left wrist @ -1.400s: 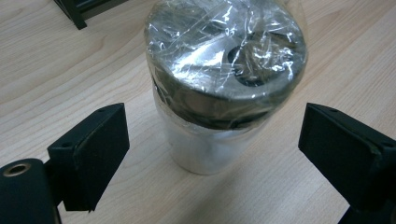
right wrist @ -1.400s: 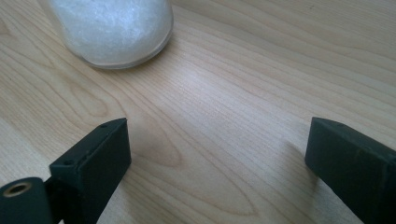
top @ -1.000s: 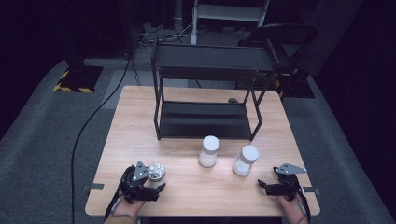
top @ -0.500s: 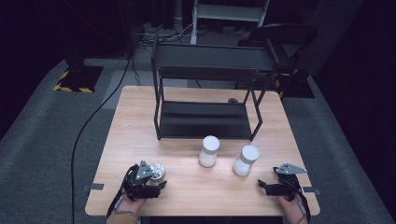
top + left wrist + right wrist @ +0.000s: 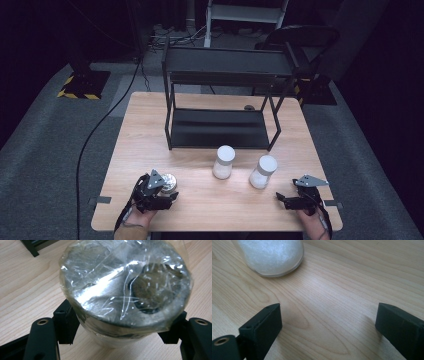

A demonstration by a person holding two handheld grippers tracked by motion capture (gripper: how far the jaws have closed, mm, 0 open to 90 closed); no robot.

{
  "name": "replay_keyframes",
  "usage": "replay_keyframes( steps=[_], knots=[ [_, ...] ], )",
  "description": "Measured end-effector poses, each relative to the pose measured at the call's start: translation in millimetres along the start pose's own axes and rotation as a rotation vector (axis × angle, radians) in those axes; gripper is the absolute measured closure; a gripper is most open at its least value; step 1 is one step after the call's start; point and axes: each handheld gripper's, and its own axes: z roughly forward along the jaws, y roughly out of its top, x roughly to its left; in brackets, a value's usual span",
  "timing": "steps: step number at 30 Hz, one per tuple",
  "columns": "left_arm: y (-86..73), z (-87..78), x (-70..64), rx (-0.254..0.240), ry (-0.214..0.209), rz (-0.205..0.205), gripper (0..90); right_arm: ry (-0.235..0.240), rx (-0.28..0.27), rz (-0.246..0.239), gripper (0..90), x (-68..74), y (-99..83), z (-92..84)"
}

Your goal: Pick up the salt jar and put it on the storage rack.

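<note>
The jar [image 5: 168, 184], a metal-topped one wrapped in clear film, stands at the lower left of the high view, near the front edge of the worktop [image 5: 150, 120]. The left tool [image 5: 162, 192] is clenched on it: its jaws have just been closing, and in the left gripper view the two black pads press against the jar's [image 5: 125, 290] sides below the lid.

At the lower right of the high view the right tool [image 5: 281, 198] rests on the worktop with its jaws released and nothing between them. Two white jars stand in the middle, one [image 5: 223, 162] just left of the other [image 5: 263, 171], which is nearer the right tool. A black rack [image 5: 222, 75] fills the upper middle of the frame.
</note>
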Motion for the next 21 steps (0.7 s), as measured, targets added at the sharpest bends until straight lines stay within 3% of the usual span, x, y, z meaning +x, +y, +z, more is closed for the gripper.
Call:
replay_keyframes(
  steps=[21],
  knots=[
    [35.9,-10.2,5.3,-0.025,0.001,0.049,30.0,-0.007,-0.008,0.004,9.7,0.6,-1.5,-0.7]
  ],
)
